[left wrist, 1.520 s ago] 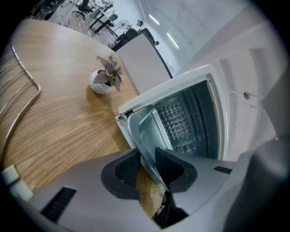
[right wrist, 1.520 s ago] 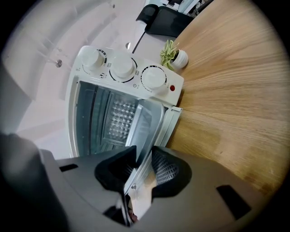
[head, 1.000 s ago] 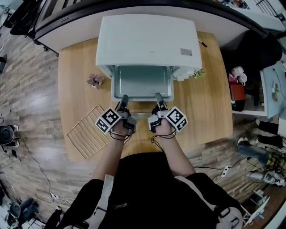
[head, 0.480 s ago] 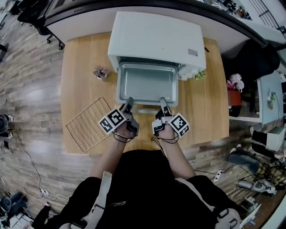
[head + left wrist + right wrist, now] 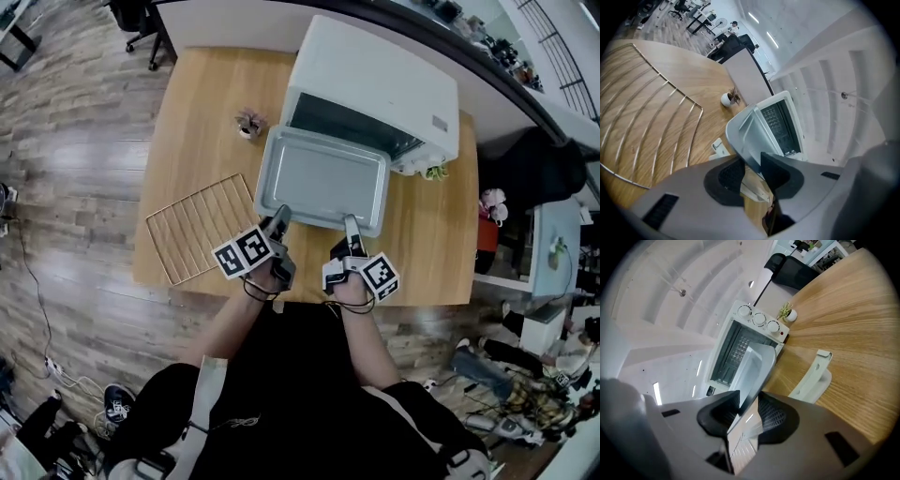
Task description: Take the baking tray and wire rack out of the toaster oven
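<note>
1. Since a second ago the baking tray [image 5: 323, 178] has slid towards the person. Then, most of it still sat in the mouth of the toaster oven [image 5: 375, 84]. Now nearly its whole length lies in the open in front of the dark cavity.
2. Whether the tray's far rim has fully cleared the opening I cannot tell; in the head view it sits just at the mouth.
3. The left gripper [image 5: 281, 217] is closed narrow on the tray's near rim at its left corner, the thin metal edge pinched between the pads.
4. The right gripper [image 5: 352, 225] pinches the same near rim towards the right corner, its jaws equally narrow with the rim running between them.
5. The tray hangs between the two grippers, above the table [image 5: 187, 112] and the lowered oven door, whose white door handle [image 5: 813, 378] shows beneath it.
6. The wire rack [image 5: 202, 230] already lies flat on the table to the left, well apart from the oven, so I judge the rack half done. For the tray, only clearing the opening and setting it down remain.
7. Count:
   - one toaster oven, with three knobs [image 5: 759, 319] on its front
   - one baking tray
   - one wire rack
   - two grippers, both on the tray
   - one table
   - one potted plant [image 5: 248, 122] left of the oven, and a second potted plant [image 5: 433, 172] at its right corner
</note>
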### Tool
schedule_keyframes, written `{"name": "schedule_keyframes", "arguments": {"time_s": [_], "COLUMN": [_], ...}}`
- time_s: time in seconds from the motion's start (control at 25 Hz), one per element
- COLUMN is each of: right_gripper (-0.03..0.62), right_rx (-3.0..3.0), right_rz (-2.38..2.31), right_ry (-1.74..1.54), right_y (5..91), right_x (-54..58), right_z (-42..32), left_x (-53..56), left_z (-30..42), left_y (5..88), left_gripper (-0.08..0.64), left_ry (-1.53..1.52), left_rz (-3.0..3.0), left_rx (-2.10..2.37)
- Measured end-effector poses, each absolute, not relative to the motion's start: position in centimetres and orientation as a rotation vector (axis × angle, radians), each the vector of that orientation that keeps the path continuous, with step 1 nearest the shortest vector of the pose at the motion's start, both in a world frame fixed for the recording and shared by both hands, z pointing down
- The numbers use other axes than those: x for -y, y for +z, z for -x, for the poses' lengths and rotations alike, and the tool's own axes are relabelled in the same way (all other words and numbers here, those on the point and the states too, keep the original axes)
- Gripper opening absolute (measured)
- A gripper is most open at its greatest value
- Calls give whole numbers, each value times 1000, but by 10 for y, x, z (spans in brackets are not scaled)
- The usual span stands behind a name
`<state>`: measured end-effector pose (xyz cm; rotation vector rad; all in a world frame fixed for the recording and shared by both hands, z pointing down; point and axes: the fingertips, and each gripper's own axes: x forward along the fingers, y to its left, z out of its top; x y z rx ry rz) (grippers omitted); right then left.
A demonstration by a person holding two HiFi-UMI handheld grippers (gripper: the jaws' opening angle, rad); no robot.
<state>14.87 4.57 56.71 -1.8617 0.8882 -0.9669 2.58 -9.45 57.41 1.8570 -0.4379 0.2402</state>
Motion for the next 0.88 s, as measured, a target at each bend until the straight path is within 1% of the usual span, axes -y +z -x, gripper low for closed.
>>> {"name": "schedule_keyframes", "arguments": {"time_s": [0.2,0.4,0.72,0.88], "right_gripper": [127,127,127,127], "right_rx": [-1062,-1262,-1570,-1707], "right_rz": [1815,1726,1528,1435], "right_ry": [-1027,-1149,-1292,-1374], "right_y": [561,562,561,563], "right_x": [-23,15,60,75], "right_z": [-133,-103,-37,13], "left_x": [97,104,92,82], "left_z": [9,63,147,201], "left_y": [570,567,568,567], "left_gripper": [114,114,114,114], "left_ry": [158,15,-192,-283], "left_rz": [-1825,-1767,-1639,-1580], "left_rx": [565,761,1028,1156]}}
